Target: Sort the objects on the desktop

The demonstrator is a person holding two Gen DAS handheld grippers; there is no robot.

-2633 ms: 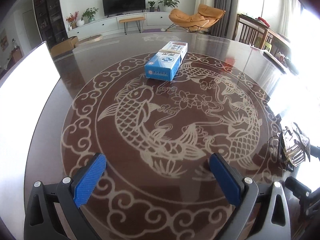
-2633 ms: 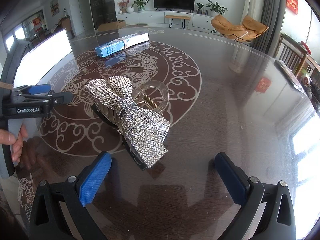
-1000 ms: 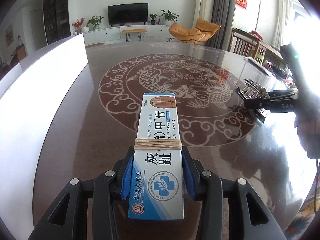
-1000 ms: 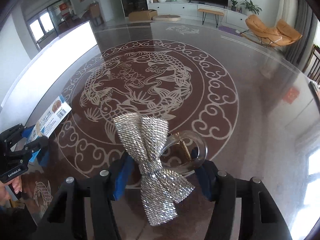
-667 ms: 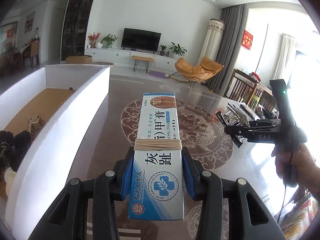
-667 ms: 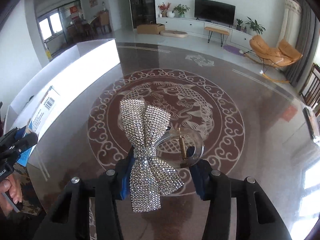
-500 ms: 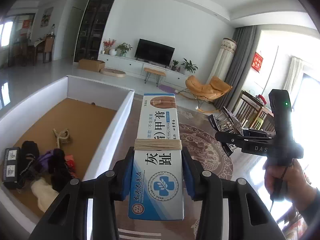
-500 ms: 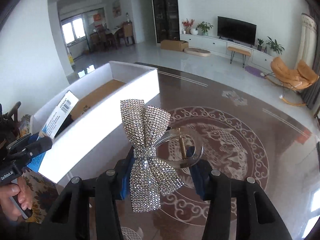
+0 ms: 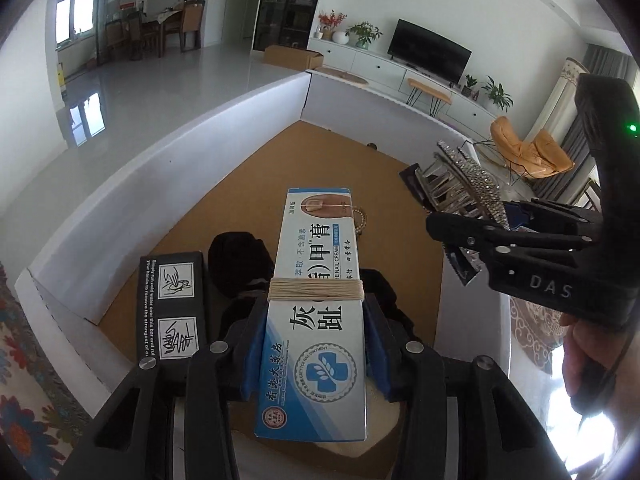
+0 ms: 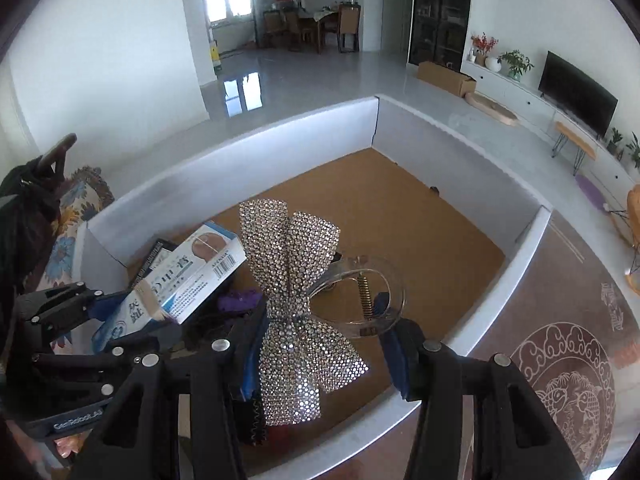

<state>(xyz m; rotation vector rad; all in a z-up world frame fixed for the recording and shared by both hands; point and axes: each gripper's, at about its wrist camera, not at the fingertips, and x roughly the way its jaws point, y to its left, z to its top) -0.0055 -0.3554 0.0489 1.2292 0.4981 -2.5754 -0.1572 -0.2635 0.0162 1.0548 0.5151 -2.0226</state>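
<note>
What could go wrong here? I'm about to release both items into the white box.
The right gripper holds the rhinestone bow clip close beside the left gripper and its nail cream box, so the tools may bump. The clip hangs near the white box's right wall and might land on the table. The carton sits over dark items and a black bar box, so it may land tilted.

The box [image 9: 316, 312] is white and blue with black characters and a beige band. The hair clip [image 10: 298, 312] has a silver sparkling bow on clear plastic. The bin [image 9: 160, 176] has white walls and a brown floor. The table [image 10: 560, 344] is dark brown with a pale fish pattern.
</note>
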